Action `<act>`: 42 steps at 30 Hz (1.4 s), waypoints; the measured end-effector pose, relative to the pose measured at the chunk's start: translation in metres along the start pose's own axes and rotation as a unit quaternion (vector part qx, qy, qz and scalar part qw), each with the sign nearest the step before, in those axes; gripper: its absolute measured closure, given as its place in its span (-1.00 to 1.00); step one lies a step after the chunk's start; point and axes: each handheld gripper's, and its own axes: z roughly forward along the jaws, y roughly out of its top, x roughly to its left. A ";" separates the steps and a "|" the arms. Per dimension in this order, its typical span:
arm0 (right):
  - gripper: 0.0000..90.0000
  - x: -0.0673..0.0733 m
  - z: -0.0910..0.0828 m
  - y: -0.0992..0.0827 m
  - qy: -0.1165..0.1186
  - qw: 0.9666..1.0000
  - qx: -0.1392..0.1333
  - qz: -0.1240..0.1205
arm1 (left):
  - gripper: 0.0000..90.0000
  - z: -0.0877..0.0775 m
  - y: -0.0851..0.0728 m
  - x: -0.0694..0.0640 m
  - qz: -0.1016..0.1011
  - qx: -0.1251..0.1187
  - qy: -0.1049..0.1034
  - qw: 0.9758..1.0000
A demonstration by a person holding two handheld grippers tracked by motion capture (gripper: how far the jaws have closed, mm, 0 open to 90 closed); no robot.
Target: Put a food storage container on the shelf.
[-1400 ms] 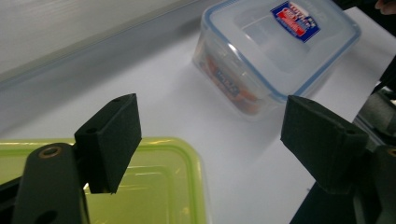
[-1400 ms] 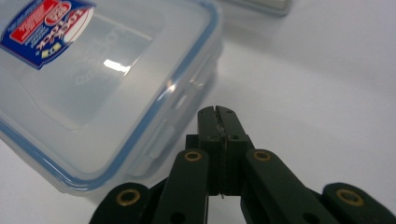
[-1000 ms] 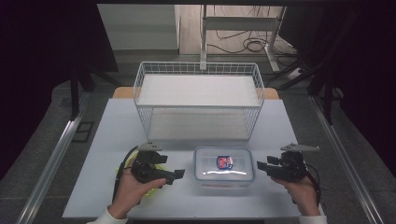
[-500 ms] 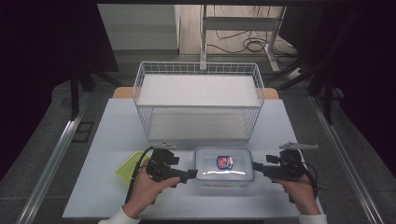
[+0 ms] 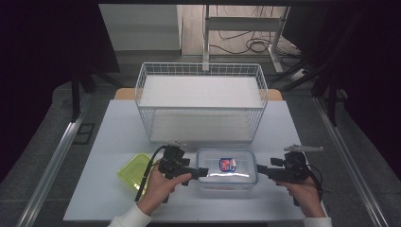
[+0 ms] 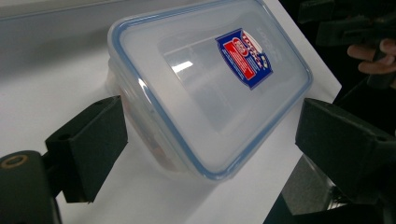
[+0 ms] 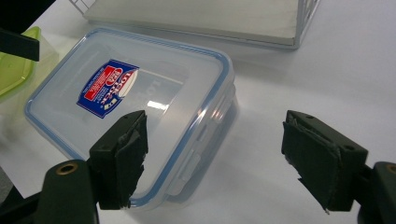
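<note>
A clear lidded container [image 5: 227, 169] with a blue seal rim and a red and blue sticker lies on the white table near the front edge. My left gripper [image 5: 202, 171] is at its left end, open; in the left gripper view the container [image 6: 210, 88] lies between and just beyond the two spread jaws of the left gripper [image 6: 215, 128]. My right gripper [image 5: 261, 170] is at the container's right end, open. In the right gripper view the container [image 7: 135, 107] sits ahead and left, one jaw of the right gripper [image 7: 217, 154] overlapping its near corner.
A white wire basket [image 5: 201, 75] stands behind the container, its base seen in the right gripper view [image 7: 196, 18]. A yellow-green lid [image 5: 134, 171] lies left of the left hand. The table's front edge runs close under both hands.
My left gripper has moved right, from over the yellow-green lid to the container's left end. The right gripper has edged left toward the container's right end. The container has stayed put.
</note>
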 end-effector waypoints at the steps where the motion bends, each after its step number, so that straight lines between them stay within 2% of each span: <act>1: -0.50 0.000 0.000 0.000 -0.001 1.000 0.000 -0.001 | -0.80 0.002 0.000 0.000 -0.004 0.001 -0.001 1.000; 7: -0.50 0.000 -0.001 0.000 0.000 1.000 -0.003 -0.003 | -0.81 0.014 0.001 0.007 -0.017 0.013 -0.013 1.000; 12: -0.50 0.000 0.000 0.000 -0.002 1.000 -0.002 -0.002 | -0.81 0.023 0.000 0.016 -0.039 0.016 -0.018 0.999; 14: -0.50 0.000 0.000 0.000 -0.001 1.000 -0.001 -0.003 | -0.80 0.025 0.000 0.019 -0.034 0.023 -0.017 0.999; 17: -0.50 -0.001 0.000 -0.001 -0.001 1.000 -0.001 -0.003 | -0.73 0.027 0.000 0.022 -0.044 0.019 -0.030 0.998; 24: -0.50 -0.003 0.000 -0.002 -0.006 1.000 0.001 -0.002 | -0.70 0.032 -0.002 0.029 -0.059 0.021 -0.030 0.998; 31: -0.50 -0.003 0.000 -0.002 -0.006 1.000 0.000 -0.002 | -0.78 0.042 -0.004 0.034 -0.063 0.048 -0.036 0.996; 36: -0.50 -0.004 0.001 -0.002 -0.007 1.000 0.000 -0.003 | -0.76 0.043 -0.004 0.034 -0.059 0.051 -0.042 0.996; 39: -0.50 -0.003 0.003 -0.002 -0.004 1.000 0.002 -0.001 | -0.71 0.046 -0.005 0.031 -0.077 0.038 -0.053 0.995; 40: -0.50 -0.003 0.003 -0.002 -0.003 1.000 0.003 -0.002 | -0.69 0.044 -0.005 0.033 -0.061 0.052 -0.055 0.995; 42: -0.50 -0.002 0.005 -0.001 0.002 1.000 0.005 -0.003 | -0.69 0.045 -0.005 0.033 -0.061 0.051 -0.055 0.995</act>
